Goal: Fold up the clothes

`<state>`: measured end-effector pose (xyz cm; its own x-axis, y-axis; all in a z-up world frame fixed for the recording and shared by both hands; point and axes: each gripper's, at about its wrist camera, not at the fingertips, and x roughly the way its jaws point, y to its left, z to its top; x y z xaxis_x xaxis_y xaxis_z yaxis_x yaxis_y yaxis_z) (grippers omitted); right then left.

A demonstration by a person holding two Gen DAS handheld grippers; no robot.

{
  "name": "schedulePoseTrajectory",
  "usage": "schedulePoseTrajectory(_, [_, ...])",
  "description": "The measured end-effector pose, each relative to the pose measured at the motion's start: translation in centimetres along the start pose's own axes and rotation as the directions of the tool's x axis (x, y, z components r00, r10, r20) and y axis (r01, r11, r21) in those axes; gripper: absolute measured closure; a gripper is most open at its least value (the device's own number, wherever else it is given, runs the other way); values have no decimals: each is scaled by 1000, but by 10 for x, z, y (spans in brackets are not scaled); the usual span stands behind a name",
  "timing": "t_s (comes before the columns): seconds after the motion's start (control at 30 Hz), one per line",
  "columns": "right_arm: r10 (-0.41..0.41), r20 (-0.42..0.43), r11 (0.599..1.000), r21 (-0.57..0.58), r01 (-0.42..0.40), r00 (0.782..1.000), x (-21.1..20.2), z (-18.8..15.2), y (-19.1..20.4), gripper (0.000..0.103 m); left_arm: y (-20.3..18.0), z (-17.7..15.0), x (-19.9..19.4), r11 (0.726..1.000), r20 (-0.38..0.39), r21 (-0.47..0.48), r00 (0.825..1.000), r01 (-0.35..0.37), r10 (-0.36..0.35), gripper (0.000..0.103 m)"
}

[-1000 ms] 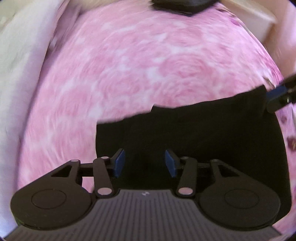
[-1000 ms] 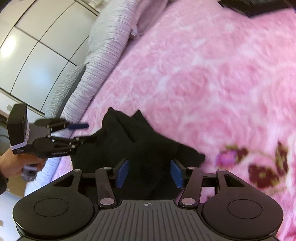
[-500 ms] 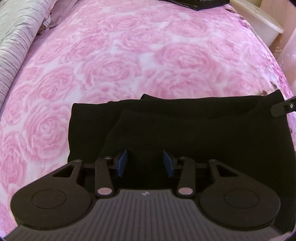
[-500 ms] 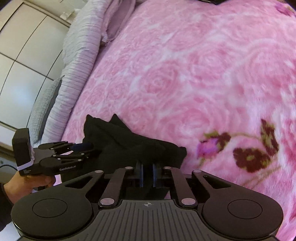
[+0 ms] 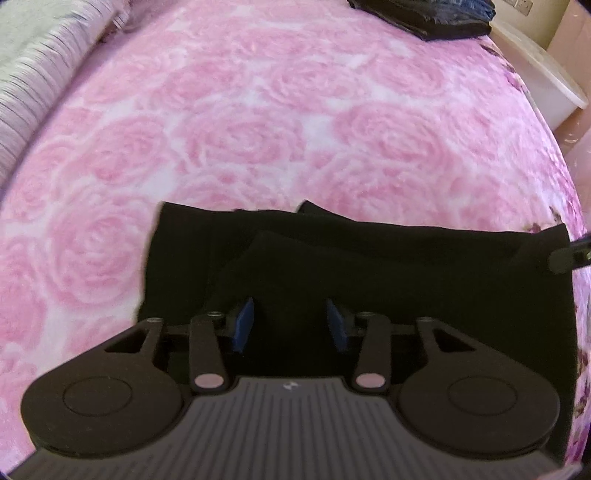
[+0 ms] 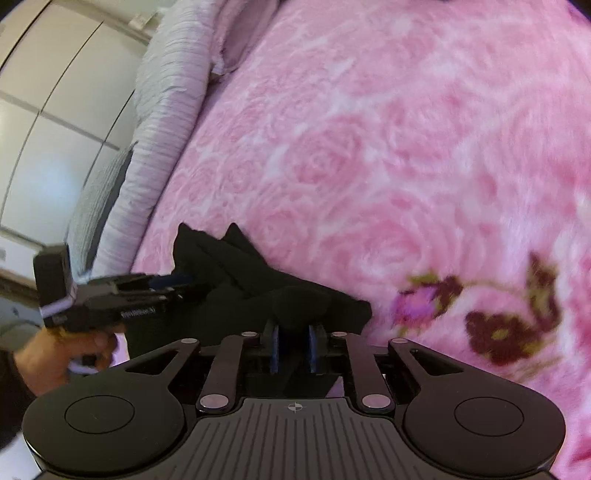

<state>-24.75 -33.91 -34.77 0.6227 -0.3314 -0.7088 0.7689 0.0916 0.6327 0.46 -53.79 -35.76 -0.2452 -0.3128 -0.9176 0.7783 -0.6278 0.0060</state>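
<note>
A black garment (image 5: 388, 266) lies folded on the pink rose-patterned bedspread (image 5: 295, 122). My left gripper (image 5: 290, 323) is open over its near edge, the cloth under and between the blue pads. In the right wrist view the garment (image 6: 240, 280) bunches in front of my right gripper (image 6: 293, 345), whose jaws are shut on a fold of the black cloth. The left gripper (image 6: 173, 282) shows there at the far left, held by a hand. The right gripper's tip shows at the right edge of the left wrist view (image 5: 569, 254).
Striped grey-white pillows (image 6: 166, 92) lie along the left side of the bed, with white wardrobe doors (image 6: 48, 110) behind. A dark folded pile (image 5: 424, 14) sits at the far end of the bed. A white tub (image 5: 535, 70) stands beyond the bed's right edge.
My right gripper closed on the garment's edge and lifted a fold slightly. The left gripper stayed open and shifted a little over the cloth.
</note>
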Motion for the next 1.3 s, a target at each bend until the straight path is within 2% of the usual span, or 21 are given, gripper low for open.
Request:
schedulePoseTrajectory(0.1, [-67, 48, 988, -135, 73, 997, -21, 0, 26, 80, 13, -14, -27, 999, 26, -17, 999, -40, 40, 66])
schedulePoseTrajectory(0.2, [-101, 94, 933, -335, 128, 990, -34, -6, 60, 79, 36, -42, -53, 991, 27, -85, 994, -103, 106, 65])
schedulePoseTrajectory(0.27, [-65, 82, 893, -440, 95, 994, -35, -16, 82, 79, 52, -63, -68, 980, 23, -145, 990, -137, 142, 65])
schedulePoseTrajectory(0.43, [27, -61, 786, -616, -59, 998, -4, -54, 121, 79, 87, -108, -75, 942, 9, -297, 986, -157, 167, 65])
schedulePoseTrajectory(0.53, [49, -165, 743, -653, -146, 985, 21, -80, 133, 79, 102, -119, -61, 930, 8, -336, 987, -151, 163, 63])
schedulePoseTrajectory(0.67, [7, -248, 684, -706, -185, 969, 46, -111, 136, 79, 114, -121, -38, 933, 2, -329, 987, -149, 158, 56])
schedulePoseTrajectory(0.7, [-16, -249, 677, -715, -172, 968, 49, -115, 136, 79, 117, -121, -35, 933, 2, -328, 988, -147, 156, 52])
schedulePoseTrajectory(0.77, [-42, -235, 673, -725, -146, 971, 47, -117, 137, 79, 117, -123, -44, 937, 4, -316, 987, -152, 161, 53])
schedulePoseTrajectory(0.83, [-61, -212, 659, -743, -120, 975, 39, -119, 142, 79, 117, -125, -55, 940, 8, -304, 986, -158, 168, 59])
schedulePoseTrajectory(0.93, [-51, -204, 607, -783, -132, 978, 19, -127, 154, 79, 100, -131, -81, 946, 38, -275, 981, -171, 189, 67])
schedulePoseTrajectory(1.0, [-79, -219, 571, -809, -136, 972, 19, -138, 155, 79, 83, -136, -95, 953, 62, -258, 982, -157, 179, 67])
schedulePoseTrajectory(1.1, [-143, -233, 517, -847, -128, 962, 31, -159, 149, 79, 53, -143, -85, 970, 59, -221, 991, -104, 119, 67])
schedulePoseTrajectory(1.17, [-182, -225, 493, -863, -109, 957, 46, -170, 139, 80, 38, -146, -65, 978, 48, -185, 993, -98, 109, 67])
schedulePoseTrajectory(1.27, [-192, -226, 490, -865, -106, 955, 54, -169, 138, 80, 36, -143, -56, 979, 34, -178, 994, -100, 108, 66])
schedulePoseTrajectory(1.3, [-192, -236, 507, -855, -110, 953, 52, -165, 139, 79, 36, -142, -55, 979, 29, -177, 994, -100, 107, 66])
